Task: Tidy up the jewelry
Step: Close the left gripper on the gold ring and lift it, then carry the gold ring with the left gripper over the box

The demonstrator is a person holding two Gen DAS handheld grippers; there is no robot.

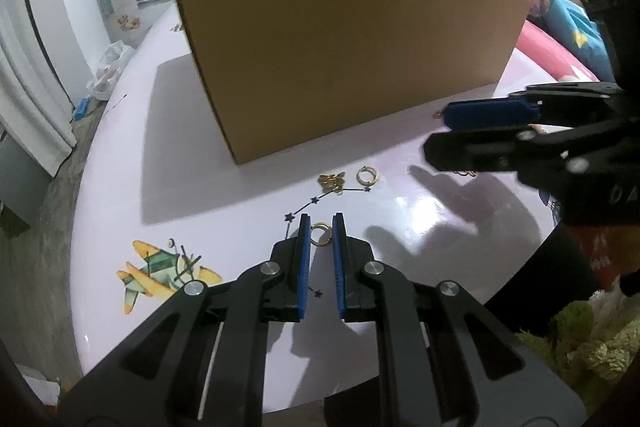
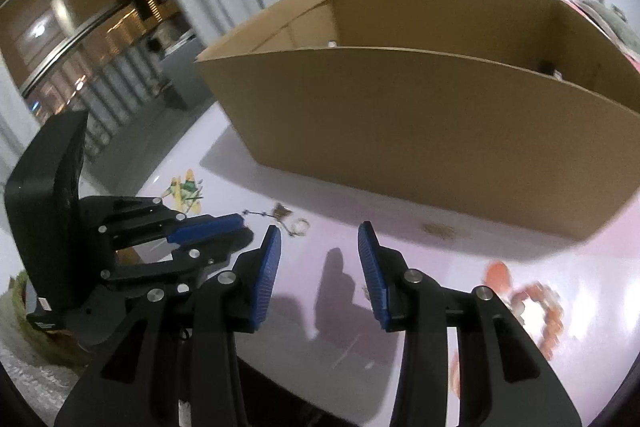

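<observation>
A gold ring (image 1: 321,234) lies on the pale table between the tips of my left gripper (image 1: 322,223), whose jaws are narrowly open around it. Beyond it lie a gold butterfly piece (image 1: 331,181) and a gold hoop (image 1: 365,175). A big open cardboard box (image 1: 352,51) stands behind them, also in the right wrist view (image 2: 440,131). My right gripper (image 2: 320,233) is open and empty above the table; it shows at the right of the left wrist view (image 1: 440,133). A small gold piece (image 2: 440,229) lies near the box.
An airplane sticker (image 1: 160,273) marks the table (image 1: 224,227) at the left. An orange bead bracelet (image 2: 548,311) lies at the right, blurred. A pink and blue cloth (image 1: 560,27) lies right of the box. The table's rounded edge runs close at the left.
</observation>
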